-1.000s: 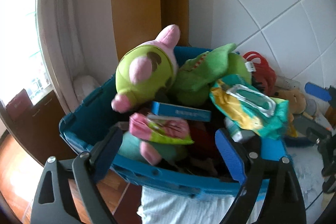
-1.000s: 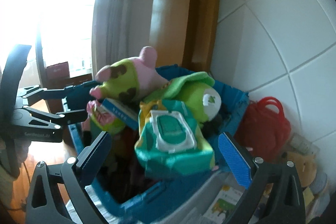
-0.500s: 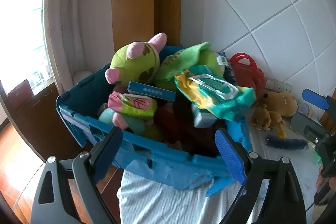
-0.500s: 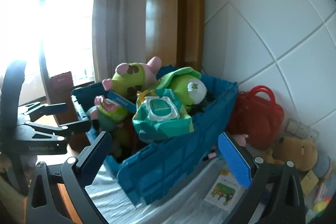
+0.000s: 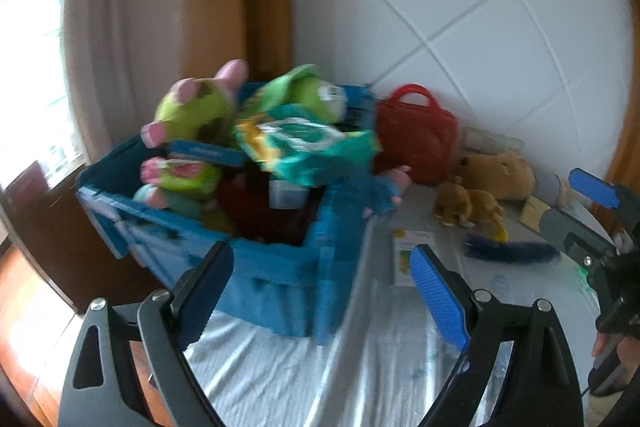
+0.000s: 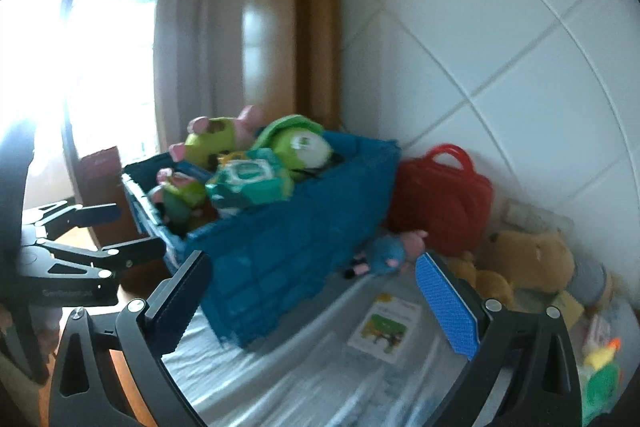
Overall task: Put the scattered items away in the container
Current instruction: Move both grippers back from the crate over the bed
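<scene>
Both our tongs are gaping wide with nothing between them; the left tongs (image 5: 322, 297) sit in front of the blue crate (image 5: 280, 279), the right tongs (image 6: 316, 301) hang over the sheet-covered surface (image 6: 320, 379), nearer the loose stuff; crate's on the left end and already heaped: green plush (image 5: 192, 111), wipes pack (image 5: 304, 143) perched on top; what's left lies to its right: little blue plush (image 6: 386, 255) touching the crate wall, picture card (image 6: 384, 327) just near of it, red case (image 6: 444, 195) against the tiled wall, brown bear (image 6: 528, 255) and a blue brush (image 5: 512, 251) further right; we reckon the blue plush is the easy next grab; come in low, pinch the body, not a limb, then set it down gently so the pile doesn't slide off.
</scene>
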